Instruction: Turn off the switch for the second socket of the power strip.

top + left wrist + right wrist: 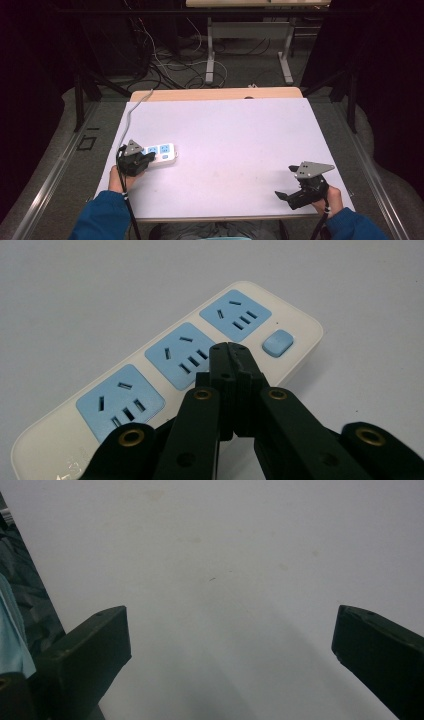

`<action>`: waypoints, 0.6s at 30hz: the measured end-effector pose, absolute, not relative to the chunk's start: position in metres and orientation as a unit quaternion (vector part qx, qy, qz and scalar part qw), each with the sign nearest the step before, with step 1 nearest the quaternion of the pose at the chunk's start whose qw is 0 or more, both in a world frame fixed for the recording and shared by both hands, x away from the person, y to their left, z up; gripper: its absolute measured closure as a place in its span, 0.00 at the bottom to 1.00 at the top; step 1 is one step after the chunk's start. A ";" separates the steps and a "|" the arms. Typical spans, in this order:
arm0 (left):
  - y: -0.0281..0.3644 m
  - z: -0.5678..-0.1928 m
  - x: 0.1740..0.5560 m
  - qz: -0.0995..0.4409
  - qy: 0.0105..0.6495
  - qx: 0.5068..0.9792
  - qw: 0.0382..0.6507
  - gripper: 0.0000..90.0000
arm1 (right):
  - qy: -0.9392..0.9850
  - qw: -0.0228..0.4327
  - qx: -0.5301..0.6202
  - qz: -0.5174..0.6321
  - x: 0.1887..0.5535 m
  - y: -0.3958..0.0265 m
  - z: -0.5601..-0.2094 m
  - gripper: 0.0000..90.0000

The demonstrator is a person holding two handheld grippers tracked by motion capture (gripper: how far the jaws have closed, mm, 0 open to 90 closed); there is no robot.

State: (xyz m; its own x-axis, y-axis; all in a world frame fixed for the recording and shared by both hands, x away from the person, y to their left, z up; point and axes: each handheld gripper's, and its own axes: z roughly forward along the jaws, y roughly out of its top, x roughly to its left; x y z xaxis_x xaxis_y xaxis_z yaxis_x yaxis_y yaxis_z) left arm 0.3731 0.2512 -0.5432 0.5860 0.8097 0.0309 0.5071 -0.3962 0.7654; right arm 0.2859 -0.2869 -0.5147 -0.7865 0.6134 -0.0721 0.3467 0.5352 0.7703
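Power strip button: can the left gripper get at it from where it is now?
Probably yes: the shut left gripper hovers over the power strip, and nothing lies between it and the blue button.

High view overhead, facing forward-down; gripper views close; white table [225, 145] shared

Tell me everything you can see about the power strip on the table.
The power strip is a cream-white, rounded bar of what looks like plastic, lying flat near the left edge of the white table. Its top carries three light-blue socket faces in a row and a small blue button at one end. A pale cable runs from it toward the table's far edge. The left gripper, jaws shut together, sits over its middle socket; whether it touches is unclear.
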 end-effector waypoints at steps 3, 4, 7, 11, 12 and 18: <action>0.251 -0.543 0.373 0.204 0.407 0.810 0.370 1.00 | 0.860 0.169 0.278 0.393 0.286 -0.287 -0.515 0.02; 0.251 -0.543 0.373 0.206 0.407 0.809 0.370 1.00 | 0.860 0.169 0.279 0.393 0.286 -0.287 -0.515 0.02; 0.251 -0.543 0.373 0.205 0.408 0.809 0.370 1.00 | 0.861 0.171 0.275 0.392 0.287 -0.287 -0.515 0.02; 0.253 -0.543 0.373 0.200 0.410 0.809 0.371 1.00 | 0.860 0.172 0.276 0.393 0.287 -0.287 -0.515 0.02; 0.253 -0.543 0.373 0.200 0.410 0.809 0.372 1.00 | 0.860 0.172 0.276 0.392 0.286 -0.287 -0.515 0.02; 0.253 -0.543 0.373 0.200 0.412 0.807 0.373 1.00 | 0.861 0.171 0.277 0.392 0.286 -0.287 -0.515 0.02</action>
State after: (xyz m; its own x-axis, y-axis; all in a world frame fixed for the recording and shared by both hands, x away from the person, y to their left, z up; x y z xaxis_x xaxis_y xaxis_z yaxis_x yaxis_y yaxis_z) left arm 0.3735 0.2525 -0.5433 0.5802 0.8144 0.0154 0.5162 -0.3822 0.7665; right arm 0.2863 -0.2870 -0.5147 -0.7885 0.6102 -0.0774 0.3419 0.5395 0.7694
